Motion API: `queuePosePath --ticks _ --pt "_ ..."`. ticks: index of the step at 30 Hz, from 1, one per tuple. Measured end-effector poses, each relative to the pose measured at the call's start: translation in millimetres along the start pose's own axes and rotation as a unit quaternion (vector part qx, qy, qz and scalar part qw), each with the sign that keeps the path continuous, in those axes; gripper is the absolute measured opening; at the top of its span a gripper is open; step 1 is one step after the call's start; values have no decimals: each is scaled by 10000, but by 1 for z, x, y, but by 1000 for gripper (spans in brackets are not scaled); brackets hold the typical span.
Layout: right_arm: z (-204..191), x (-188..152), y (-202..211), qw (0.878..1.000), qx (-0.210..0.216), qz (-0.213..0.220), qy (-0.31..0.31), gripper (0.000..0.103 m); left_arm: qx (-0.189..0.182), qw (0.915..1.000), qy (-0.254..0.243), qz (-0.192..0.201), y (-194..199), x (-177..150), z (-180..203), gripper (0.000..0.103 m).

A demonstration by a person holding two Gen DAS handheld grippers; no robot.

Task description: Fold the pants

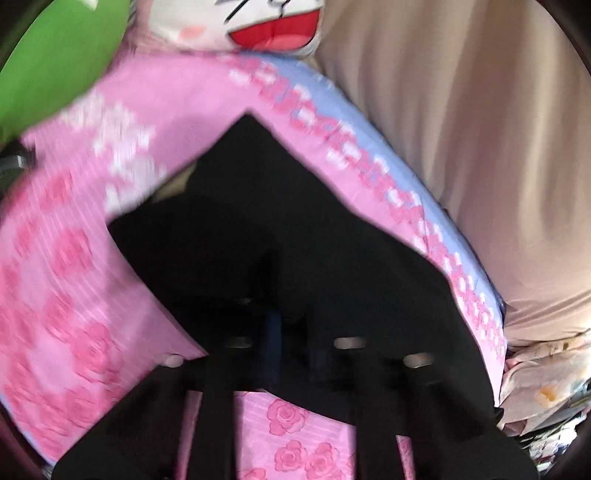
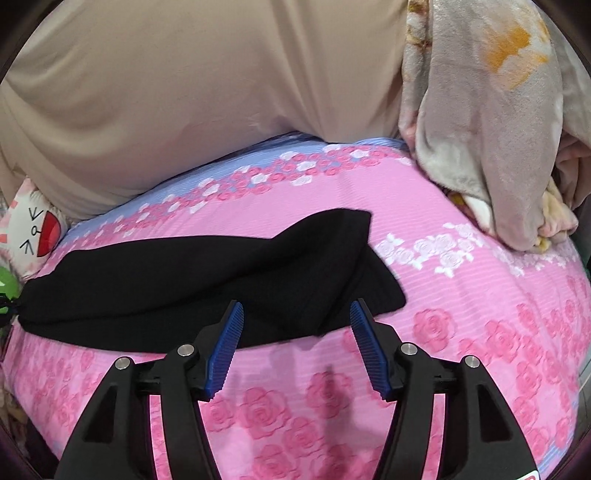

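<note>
Pants [image 2: 207,280], black, lie on the pink rose-print bed cover [image 2: 461,314], spread in a long low heap across its middle. In the right wrist view they run from the cover's left edge toward its centre, one end humped up with a rounded fold at the top. A drawstring shows at the far left end.

Right gripper [image 2: 296,314]: blue ribbed pads spread wide, nothing between them, tips at the near edge of the pants. Whether the tips touch cloth I cannot tell. Pink cover shows below the open gap.

Left gripper [image 1: 275,321]: frame badly smeared by motion, black fingers merge with black cloth. Fingers appear pressed together, low on the near edge of the pants; probably pinching fabric, but the blur hides the contact. From this view the pants form a dark peaked shape pointing toward the far edge of the cover.

Surroundings: beige bedding [image 2: 184,92] bulks along the far edge of the cover, beyond its blue band. Grey floral blanket [image 2: 480,129] bunched at the far right corner. Cartoon cat pillow [image 1: 236,26] at the far left corner, green cushion [image 1: 62,62] beside it.
</note>
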State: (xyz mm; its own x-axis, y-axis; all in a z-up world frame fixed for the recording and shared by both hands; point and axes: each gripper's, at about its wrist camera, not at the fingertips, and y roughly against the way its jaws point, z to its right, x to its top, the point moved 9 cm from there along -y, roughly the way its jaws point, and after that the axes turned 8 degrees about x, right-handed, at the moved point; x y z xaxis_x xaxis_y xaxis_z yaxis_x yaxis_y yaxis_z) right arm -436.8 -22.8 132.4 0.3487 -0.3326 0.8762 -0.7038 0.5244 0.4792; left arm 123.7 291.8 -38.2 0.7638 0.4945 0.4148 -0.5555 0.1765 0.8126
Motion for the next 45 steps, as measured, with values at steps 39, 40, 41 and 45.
queuePosePath --ticks 39,40,41,45 --pt "20 -5 -65 9845 657 -611 -1507 5 1089 9927 -513 -101 -18 -10 -55 10" --pt "19 -3 -66 9840 691 -643 -1510 7 1113 9922 -549 -97 -18 -10 -54 10" --pt "20 -2 -68 9837 685 -685 -1514 9 1124 9920 -568 -91 -18 -10 -55 10" --pt "25 11 -63 9855 622 -502 -1494 8 1171 9910 -651 -17 -11 -3 -51 10"
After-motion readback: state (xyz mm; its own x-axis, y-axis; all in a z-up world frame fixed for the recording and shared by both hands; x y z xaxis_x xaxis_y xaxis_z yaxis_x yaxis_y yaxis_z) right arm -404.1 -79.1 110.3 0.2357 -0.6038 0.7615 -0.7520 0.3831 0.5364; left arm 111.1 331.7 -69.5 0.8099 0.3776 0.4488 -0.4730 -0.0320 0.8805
